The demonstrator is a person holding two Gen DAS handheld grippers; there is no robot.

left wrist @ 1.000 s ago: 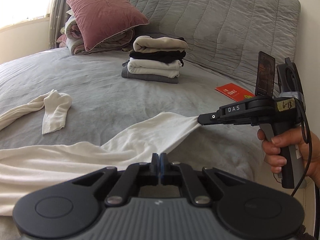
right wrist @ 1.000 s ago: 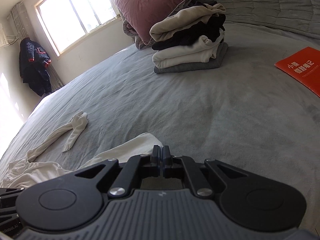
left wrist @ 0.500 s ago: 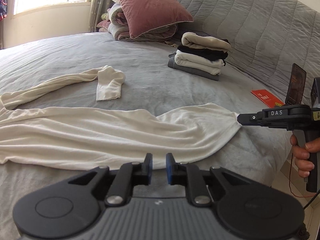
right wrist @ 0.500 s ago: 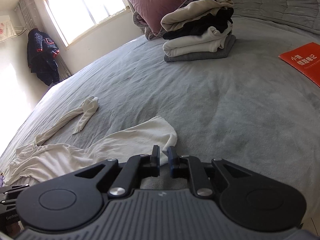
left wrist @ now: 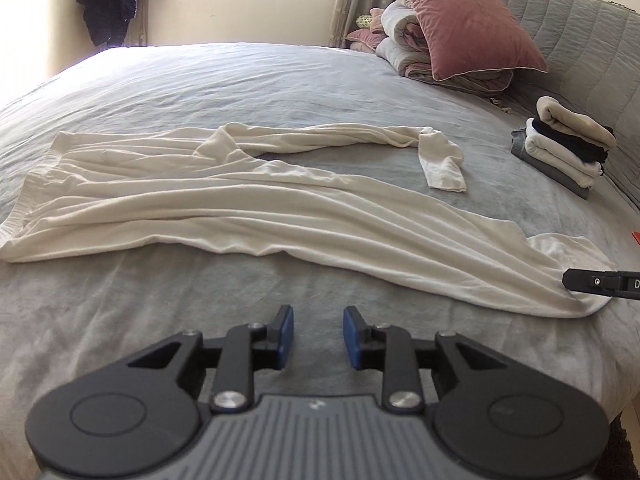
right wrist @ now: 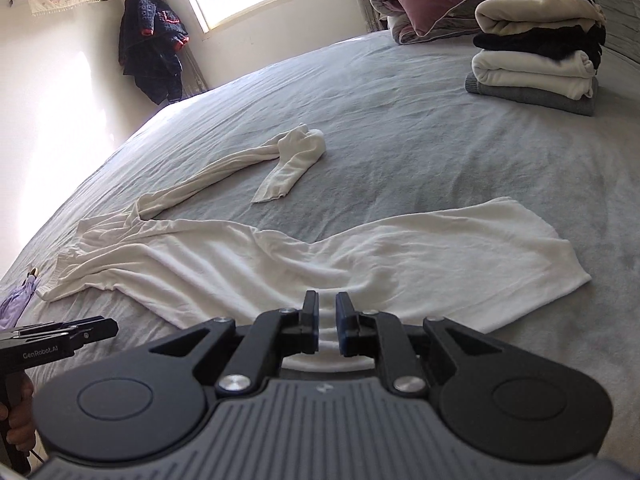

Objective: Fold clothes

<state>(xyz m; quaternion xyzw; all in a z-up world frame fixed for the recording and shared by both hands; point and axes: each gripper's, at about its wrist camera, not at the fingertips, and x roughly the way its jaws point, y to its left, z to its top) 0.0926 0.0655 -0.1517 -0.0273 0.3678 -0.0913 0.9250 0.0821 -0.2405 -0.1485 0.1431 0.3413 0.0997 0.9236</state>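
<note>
Spreading the cream garment [left wrist: 256, 204] flat looks done; both the left gripper [left wrist: 318, 336], whose jaws have just been opening, and the right gripper [right wrist: 327, 322] hang spread and empty at its near edge, and the next move, I judge, calls for pinching the sleeve [right wrist: 288, 160] lying beyond its body.

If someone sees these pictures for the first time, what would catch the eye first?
Probably the long cream garment, spread wrinkled across the grey bed with one sleeve reaching toward the headboard side. Next, the neat stack of folded clothes near the headboard, and the pink pillow on bundled bedding behind it.
</note>
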